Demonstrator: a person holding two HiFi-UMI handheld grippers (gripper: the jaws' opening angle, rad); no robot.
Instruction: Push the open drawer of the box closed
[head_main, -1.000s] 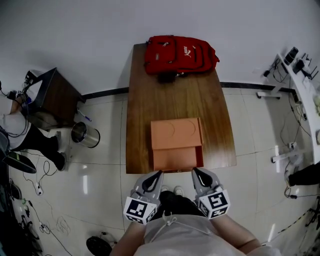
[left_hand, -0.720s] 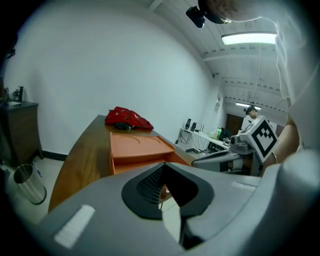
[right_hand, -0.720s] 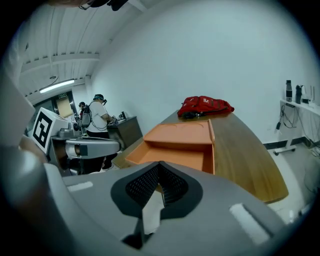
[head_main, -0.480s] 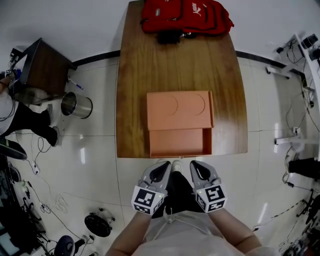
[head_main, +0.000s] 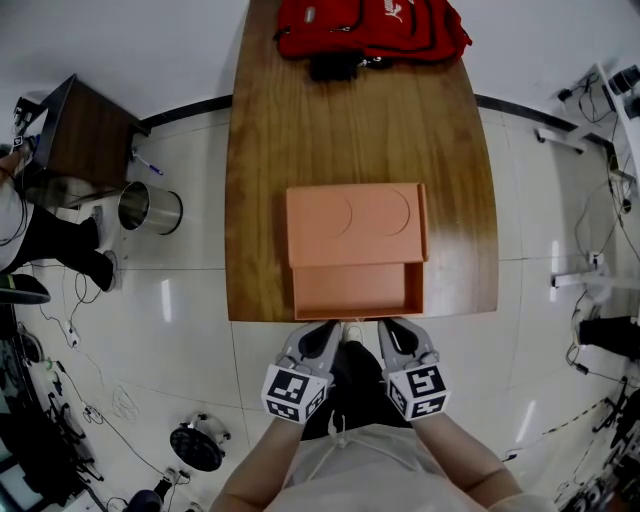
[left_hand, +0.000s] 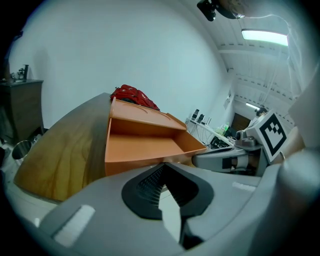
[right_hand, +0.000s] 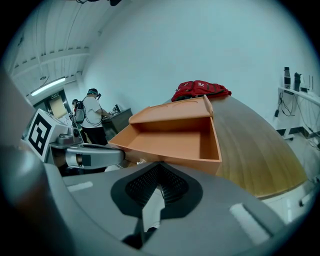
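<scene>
An orange box (head_main: 355, 212) lies on the wooden table (head_main: 260, 150), its drawer (head_main: 350, 288) pulled out toward the table's near edge and empty inside. My left gripper (head_main: 325, 329) and right gripper (head_main: 392, 327) hover side by side just short of that edge, both shut with nothing held. In the left gripper view the drawer (left_hand: 145, 150) fills the middle, right beyond my shut left gripper (left_hand: 163, 165). From the right gripper view the drawer (right_hand: 172, 142) lies straight ahead of the shut right gripper (right_hand: 159, 165).
A red backpack (head_main: 370, 25) lies at the table's far end. Left of the table stand a metal bin (head_main: 150, 207) and a dark side table (head_main: 85, 135). A person (right_hand: 90, 115) stands in the background. Cables and white desk legs (head_main: 590, 280) lie at the right.
The head view has moved in over the table, so the box looks larger. Both grippers stand closer to the drawer's front than half a second ago, still shut.
</scene>
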